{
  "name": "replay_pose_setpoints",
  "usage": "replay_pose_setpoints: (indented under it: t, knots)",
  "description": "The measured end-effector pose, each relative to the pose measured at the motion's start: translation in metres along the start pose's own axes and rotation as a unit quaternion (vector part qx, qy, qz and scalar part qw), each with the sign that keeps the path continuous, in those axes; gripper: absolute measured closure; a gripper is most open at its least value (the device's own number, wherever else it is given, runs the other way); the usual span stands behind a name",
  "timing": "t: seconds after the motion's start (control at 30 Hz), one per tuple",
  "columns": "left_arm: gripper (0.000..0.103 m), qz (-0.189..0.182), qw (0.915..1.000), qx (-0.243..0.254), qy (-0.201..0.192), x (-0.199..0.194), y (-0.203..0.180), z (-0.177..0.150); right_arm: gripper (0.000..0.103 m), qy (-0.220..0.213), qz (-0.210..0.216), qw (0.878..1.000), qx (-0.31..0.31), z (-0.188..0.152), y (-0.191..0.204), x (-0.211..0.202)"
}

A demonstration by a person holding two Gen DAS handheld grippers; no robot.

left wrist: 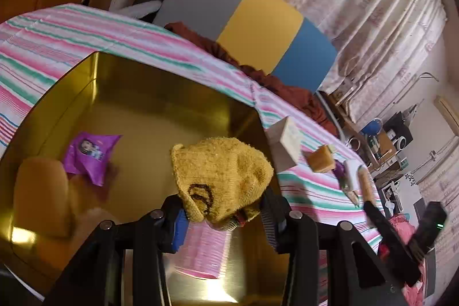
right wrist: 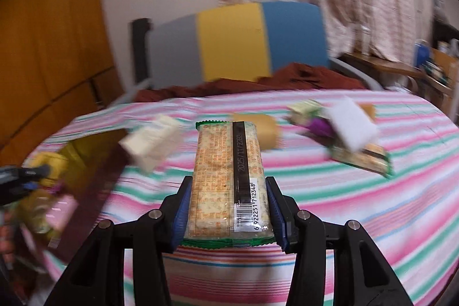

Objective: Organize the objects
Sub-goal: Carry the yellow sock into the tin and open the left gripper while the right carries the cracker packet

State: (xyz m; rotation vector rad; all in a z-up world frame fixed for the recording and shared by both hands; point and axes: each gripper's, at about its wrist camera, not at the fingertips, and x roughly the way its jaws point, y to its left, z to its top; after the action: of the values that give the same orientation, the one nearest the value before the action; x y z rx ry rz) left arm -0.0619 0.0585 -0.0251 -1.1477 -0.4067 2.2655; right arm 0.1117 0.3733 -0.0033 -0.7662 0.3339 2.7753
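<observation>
The left tool [left wrist: 223,215] is closed on a yellow knitted cloth [left wrist: 221,177], pinched at its lower edge and held above the gold tin box [left wrist: 160,93]. The cloth is soft and limp, so it should sag and fold wherever it is not gripped; it looks light, with little risk of slipping from the ribbed pads, and a bunched fold is the sensible place to hold it. A dark brown mark is stitched near its lower part, but I cannot read it as letters. Inside the box lies a purple sachet [left wrist: 90,155] printed with a small figure; its wording is too small to read.

The right tool [right wrist: 228,215] grips a cracker packet [right wrist: 228,177] across its near end, the packet pointing away over the striped bed cover [right wrist: 358,205]. It is likely light and fairly stiff, though the crackers inside are brittle and the film is slick, so a gentle squeeze on the long sides suits it. Its back seam shows the date 2025/11/22 and a barcode reading 6 922251 712348; the other print is not legible. More packets [right wrist: 361,157] lie well apart on the cover, blurred
</observation>
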Motion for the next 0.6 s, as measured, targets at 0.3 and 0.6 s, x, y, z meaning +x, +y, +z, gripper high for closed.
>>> replay_pose_setpoints:
  t: [0.3,0.6]
  knots:
    - [0.059,0.023,0.9992,-0.019,0.027,0.017,0.022,0.018,0.054,0.022,0.117,0.991,-0.055,0.019,0.121,0.015]
    - [0.046,0.024,0.9948,-0.073,0.066,0.023,0.04,0.018,0.054,0.089,0.137,0.986,-0.04,0.011,0.169,0.057]
